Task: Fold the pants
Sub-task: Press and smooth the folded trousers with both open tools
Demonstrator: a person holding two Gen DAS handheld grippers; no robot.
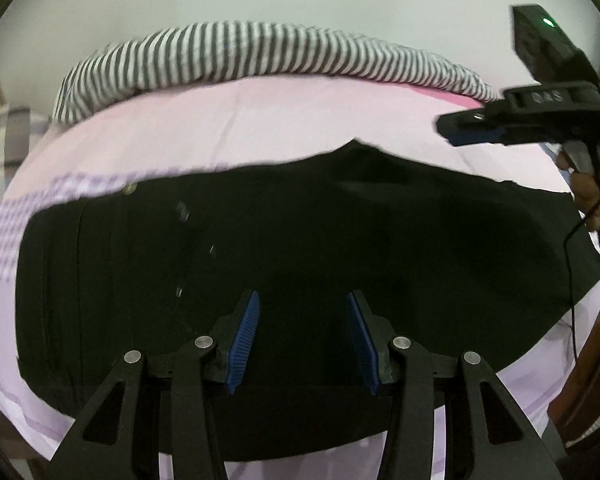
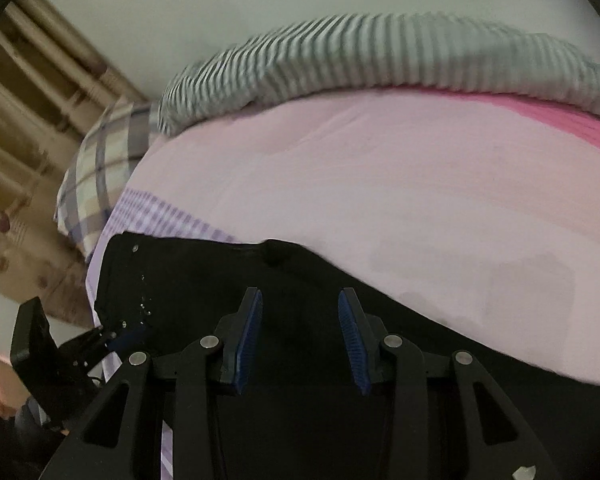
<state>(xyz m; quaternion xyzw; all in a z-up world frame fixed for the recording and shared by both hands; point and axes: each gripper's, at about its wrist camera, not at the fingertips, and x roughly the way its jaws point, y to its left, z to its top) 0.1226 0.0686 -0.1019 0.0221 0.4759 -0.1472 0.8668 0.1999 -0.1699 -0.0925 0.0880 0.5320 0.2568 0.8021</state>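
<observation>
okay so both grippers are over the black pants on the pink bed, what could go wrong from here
1. Both the left gripper and the right gripper are open and empty over the flat black pants, so a pinch there may also catch the pink bedsheet underneath.
2. The thin black cable hanging over the pants' right edge could snag the cloth.
3. The pants' far edge is uneven, so a fold may turn out crooked.

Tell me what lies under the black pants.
The black pants lie on a pink bedsheet with a lilac checked band. The sheet beneath the pants is covered, so anything there stays unseen.
</observation>
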